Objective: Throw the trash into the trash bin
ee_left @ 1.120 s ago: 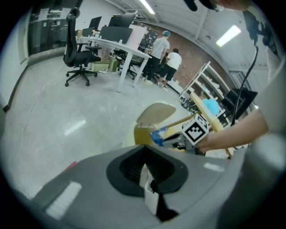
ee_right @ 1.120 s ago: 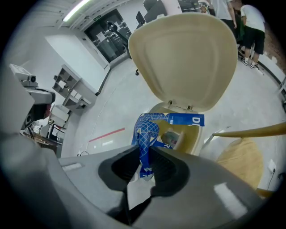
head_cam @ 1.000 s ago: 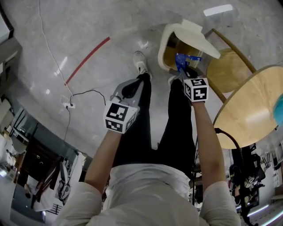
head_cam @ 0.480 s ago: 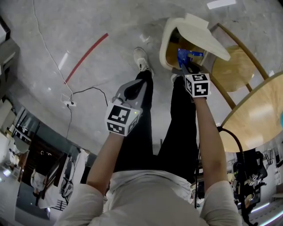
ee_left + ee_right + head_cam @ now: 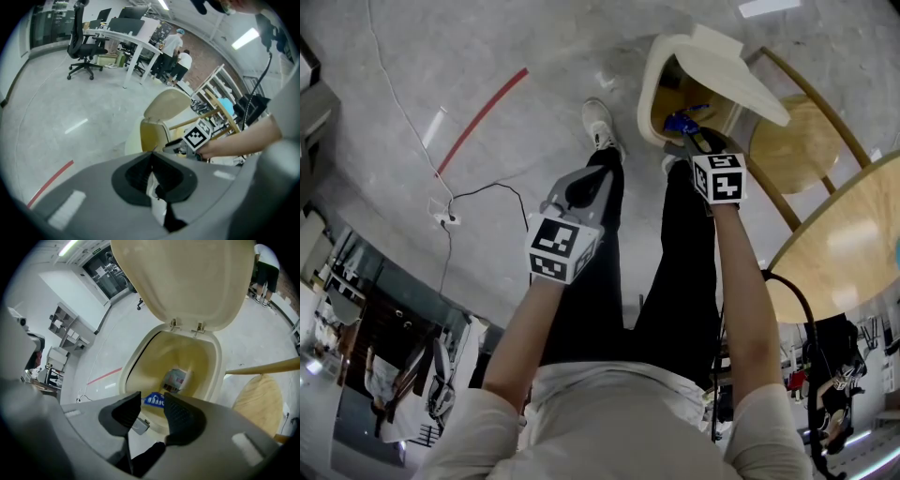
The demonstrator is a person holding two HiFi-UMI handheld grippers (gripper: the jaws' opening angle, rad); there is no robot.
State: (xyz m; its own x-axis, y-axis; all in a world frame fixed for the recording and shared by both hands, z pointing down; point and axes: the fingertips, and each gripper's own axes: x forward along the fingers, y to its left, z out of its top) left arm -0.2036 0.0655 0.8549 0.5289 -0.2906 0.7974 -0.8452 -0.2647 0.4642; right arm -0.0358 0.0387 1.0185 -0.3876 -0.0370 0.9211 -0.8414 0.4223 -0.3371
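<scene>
Head view: the cream trash bin [image 5: 649,94] is standing with its lid raised on the grey concrete floor [image 5: 487,56]; a red line [image 5: 483,122] is running left of the bin.

Left gripper view: the left gripper [image 5: 151,154] is keeping its jaws together, short of the bin.

Right gripper view: the right gripper [image 5: 152,401] is hovering over the bin. Its jaws have just been opening and are gripping nothing. The blue wrapper [image 5: 154,399] is showing beyond them, inside the bin's mouth.

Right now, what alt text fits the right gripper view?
The right gripper is above an open cream trash bin with its lid raised; its jaws have just been opening and grip nothing. A blue wrapper shows through their gap at the bin's mouth, and a white packet lies deeper inside.
</scene>
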